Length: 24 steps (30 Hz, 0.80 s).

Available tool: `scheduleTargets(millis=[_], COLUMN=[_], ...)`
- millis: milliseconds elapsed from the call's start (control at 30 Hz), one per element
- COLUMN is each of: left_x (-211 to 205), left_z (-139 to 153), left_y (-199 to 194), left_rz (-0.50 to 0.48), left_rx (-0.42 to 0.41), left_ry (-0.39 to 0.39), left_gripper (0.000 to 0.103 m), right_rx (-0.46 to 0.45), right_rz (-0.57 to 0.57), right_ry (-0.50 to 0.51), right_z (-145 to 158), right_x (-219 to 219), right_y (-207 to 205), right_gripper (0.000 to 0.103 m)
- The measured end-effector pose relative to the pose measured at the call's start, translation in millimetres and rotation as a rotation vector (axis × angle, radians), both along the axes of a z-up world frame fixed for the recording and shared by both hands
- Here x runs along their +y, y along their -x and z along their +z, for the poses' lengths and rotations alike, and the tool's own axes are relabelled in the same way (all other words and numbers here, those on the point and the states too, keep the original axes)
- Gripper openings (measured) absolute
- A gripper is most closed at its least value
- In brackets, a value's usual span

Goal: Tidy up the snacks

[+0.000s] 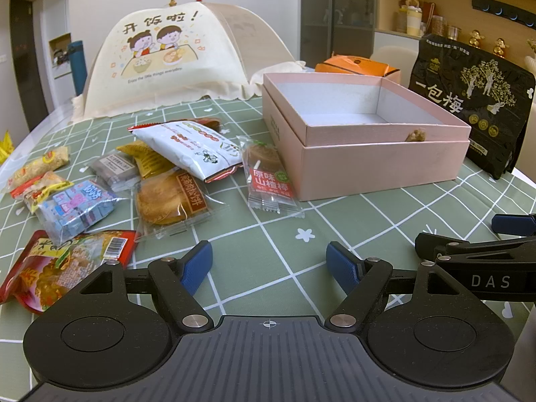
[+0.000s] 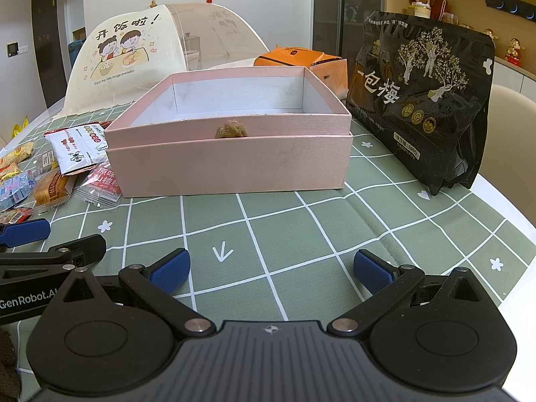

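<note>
While both grippers are hovering low over the green checked tabletop (image 2: 301,221) with jaws spread wide and holding nothing, the snacks are waiting in a loose heap beside the pink box (image 1: 368,164), which is standing open and looks empty. The left gripper (image 1: 269,264) is sitting nearer the pile, which is lying ahead and to its left; the right gripper (image 2: 271,268) is facing the box front squarely, the heap well off to its left. Closest to the box, touching or nearly touching its left wall, the red-labelled hawthorn packet (image 1: 269,177) is lying flat, its long axis running away from the left jaws and pointing roughly toward the dome food cover (image 1: 174,57). The white sachet (image 1: 191,149) is lying slantwise over the other wrappers. A black plum bag (image 2: 422,100) is standing upright to the right of the box
</note>
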<state>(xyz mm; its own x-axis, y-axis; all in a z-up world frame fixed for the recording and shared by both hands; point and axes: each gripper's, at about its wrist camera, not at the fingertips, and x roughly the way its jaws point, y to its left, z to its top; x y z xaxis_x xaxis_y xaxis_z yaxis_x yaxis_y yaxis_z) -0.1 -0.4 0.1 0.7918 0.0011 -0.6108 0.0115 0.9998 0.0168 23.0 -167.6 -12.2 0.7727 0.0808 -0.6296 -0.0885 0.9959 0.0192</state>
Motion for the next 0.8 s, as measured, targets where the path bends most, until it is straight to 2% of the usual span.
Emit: scheduleTargets(millis=[800], left_x=[-7.1], left_z=[2.1], left_y=[1.3], left_rz=[0.001], left_rx=[0.000], left_ry=[-0.003], left_gripper=[0.082], right_rx=[-0.002], right_rz=[0.001], right_ry=[0.001], right_z=[0.6], right_x=[-0.3], right_y=[-0.4], right_gripper=[0.103])
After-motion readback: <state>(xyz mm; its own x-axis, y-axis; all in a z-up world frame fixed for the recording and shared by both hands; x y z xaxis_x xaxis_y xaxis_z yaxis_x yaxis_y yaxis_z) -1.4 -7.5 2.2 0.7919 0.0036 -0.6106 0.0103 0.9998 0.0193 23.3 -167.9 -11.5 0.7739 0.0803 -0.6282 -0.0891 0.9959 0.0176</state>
